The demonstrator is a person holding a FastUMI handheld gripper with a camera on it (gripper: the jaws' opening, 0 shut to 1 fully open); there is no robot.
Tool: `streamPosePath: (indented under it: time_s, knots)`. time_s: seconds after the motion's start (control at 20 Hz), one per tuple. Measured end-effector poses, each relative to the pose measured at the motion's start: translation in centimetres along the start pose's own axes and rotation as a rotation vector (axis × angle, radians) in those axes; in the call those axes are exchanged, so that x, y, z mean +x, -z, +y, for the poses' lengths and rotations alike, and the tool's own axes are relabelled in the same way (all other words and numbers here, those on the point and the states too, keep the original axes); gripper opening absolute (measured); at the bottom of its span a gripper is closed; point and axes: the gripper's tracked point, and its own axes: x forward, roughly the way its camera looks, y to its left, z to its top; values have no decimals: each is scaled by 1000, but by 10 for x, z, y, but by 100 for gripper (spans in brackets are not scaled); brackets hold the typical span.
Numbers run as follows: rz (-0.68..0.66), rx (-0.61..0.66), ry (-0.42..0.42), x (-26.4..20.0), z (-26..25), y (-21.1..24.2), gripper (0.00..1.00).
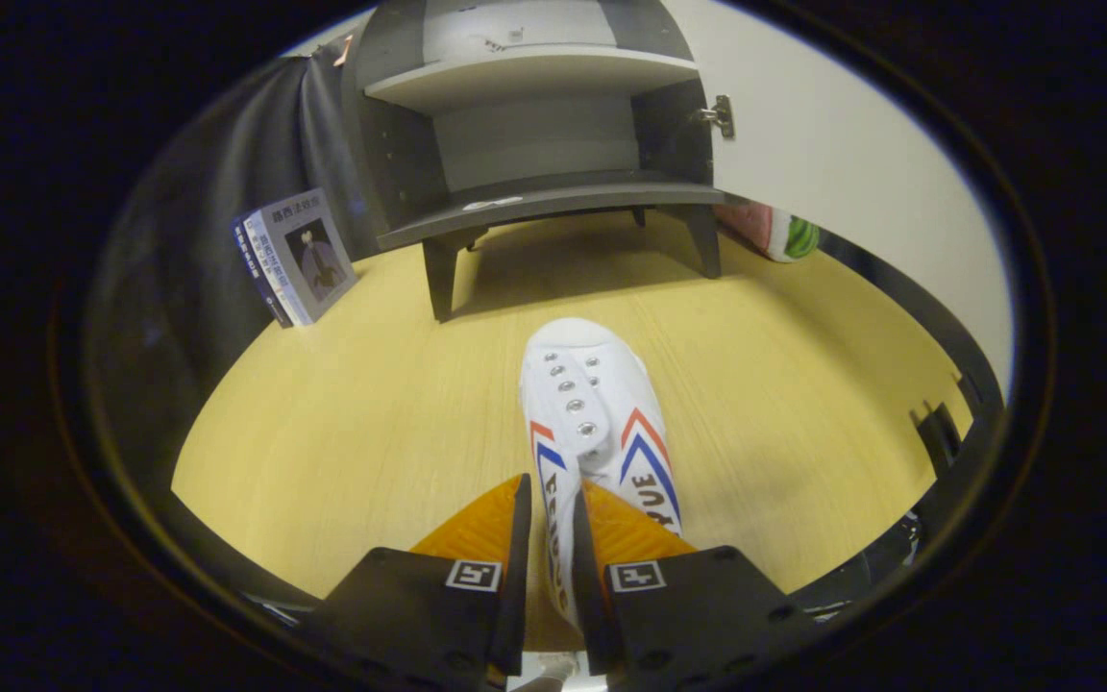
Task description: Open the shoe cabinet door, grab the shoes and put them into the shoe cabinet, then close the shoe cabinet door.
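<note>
Shoe (592,413): white sneaker with red and blue chevrons, one seen. Gripped at the heel-side collar between the jaws of the gripper (549,557), which are clenched on it. Lies or hovers low over the worktop (342,413); contact cannot be told. Long axis runs straight ahead along the fingers, toe pointing toward the cabinet (534,144).

Cabinet: door (851,163) swung open, shelves bare.

Status, as judged: opening done, grab done; placing on a shelf and closing the door remain.

Book (299,255): leaning beside cabinet.
</note>
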Motion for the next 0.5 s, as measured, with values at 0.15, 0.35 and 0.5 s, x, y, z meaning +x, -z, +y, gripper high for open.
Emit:
streamPosePath:
  time_s: [0.15,0.35,0.5]
  knots:
    - [-13,-24,-4,6,0,-1,27]
    - [-4,-61,-17,7,3,-1,4]
    - [-2,-67,-18,4,8,-8,2]
